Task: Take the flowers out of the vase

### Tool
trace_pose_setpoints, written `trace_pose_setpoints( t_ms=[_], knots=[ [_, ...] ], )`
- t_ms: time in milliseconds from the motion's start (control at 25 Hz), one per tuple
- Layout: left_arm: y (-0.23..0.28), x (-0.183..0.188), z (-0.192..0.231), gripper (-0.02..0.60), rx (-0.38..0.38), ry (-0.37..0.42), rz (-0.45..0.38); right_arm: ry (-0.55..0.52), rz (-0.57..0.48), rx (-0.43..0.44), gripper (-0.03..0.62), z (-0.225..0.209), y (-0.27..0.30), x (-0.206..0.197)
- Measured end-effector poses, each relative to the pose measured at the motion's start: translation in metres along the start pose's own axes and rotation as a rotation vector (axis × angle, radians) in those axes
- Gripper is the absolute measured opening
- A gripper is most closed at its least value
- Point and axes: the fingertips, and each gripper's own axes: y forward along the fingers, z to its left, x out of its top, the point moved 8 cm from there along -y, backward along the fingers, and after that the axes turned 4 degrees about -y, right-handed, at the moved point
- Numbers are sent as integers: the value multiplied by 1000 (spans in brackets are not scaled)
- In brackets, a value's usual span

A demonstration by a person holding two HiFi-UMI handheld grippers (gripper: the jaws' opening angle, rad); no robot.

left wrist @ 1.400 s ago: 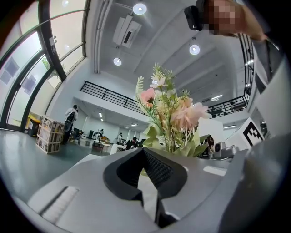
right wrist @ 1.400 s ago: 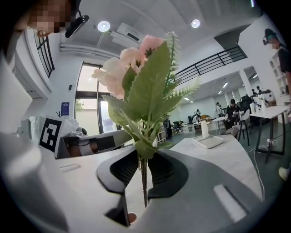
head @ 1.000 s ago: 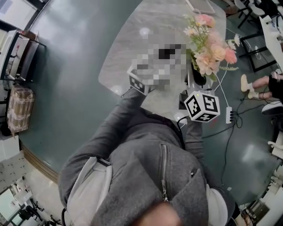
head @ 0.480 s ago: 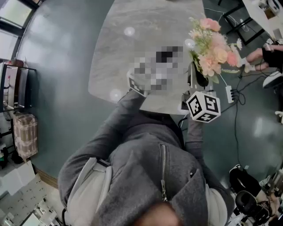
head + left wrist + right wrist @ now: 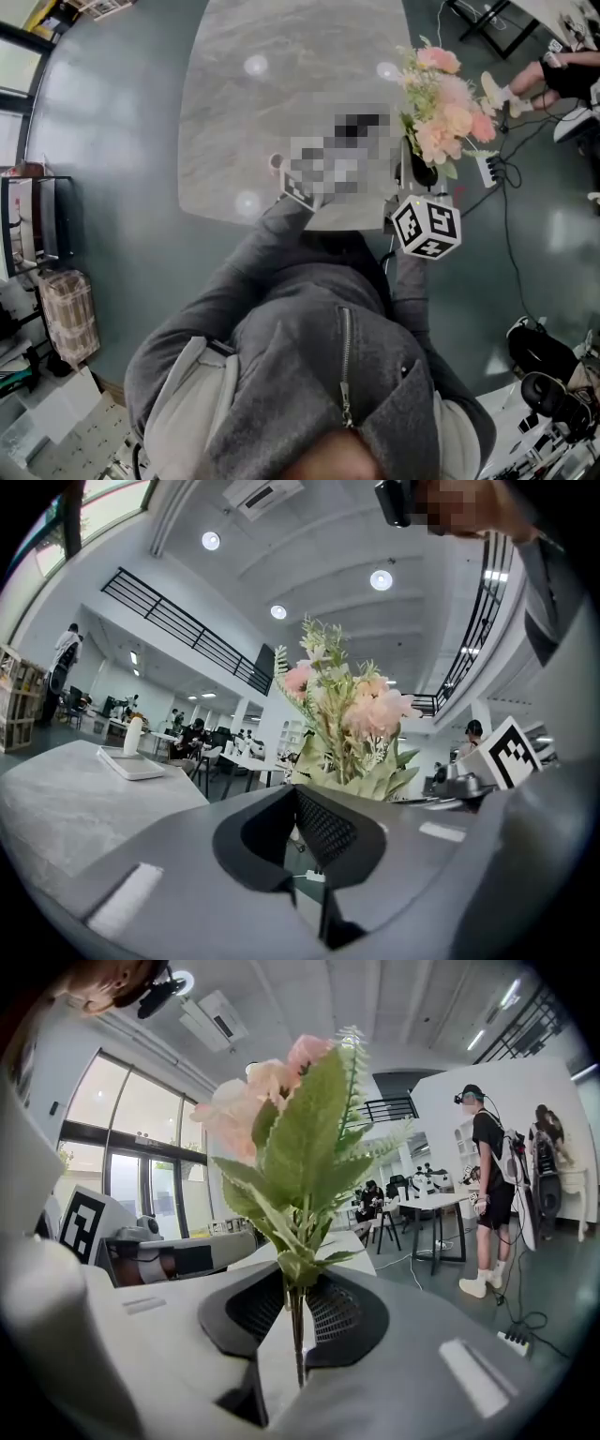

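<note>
Right gripper clamped on the stems of the flowers (pink heads, green leaves), held upright at the right edge of the grey table. Left gripper pinched together, nothing discernible between.

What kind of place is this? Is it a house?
Probably a big office or workshop hall, not a house: round ceiling lights high up, a balcony railing, several white tables.
</note>
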Motion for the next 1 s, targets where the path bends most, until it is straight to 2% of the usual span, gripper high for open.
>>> trace_pose_setpoints(
  t_ms=[160, 320, 680, 1000],
  knots=[
    [2, -30, -27, 9, -18, -17, 39, 32, 16, -32, 67, -10, -29, -26],
    [-1, -45, -32, 9, -15, -34, 56, 43, 34, -51, 64, -11, -38, -42],
    [-5, -46, -28, 9, -43, -48, 78, 59, 33, -97, 63, -6, -40, -41],
    [-2, -47, -31, 9, -50, -57, 79, 51, 39, -101, 61, -8, -41, -42]
  ],
)
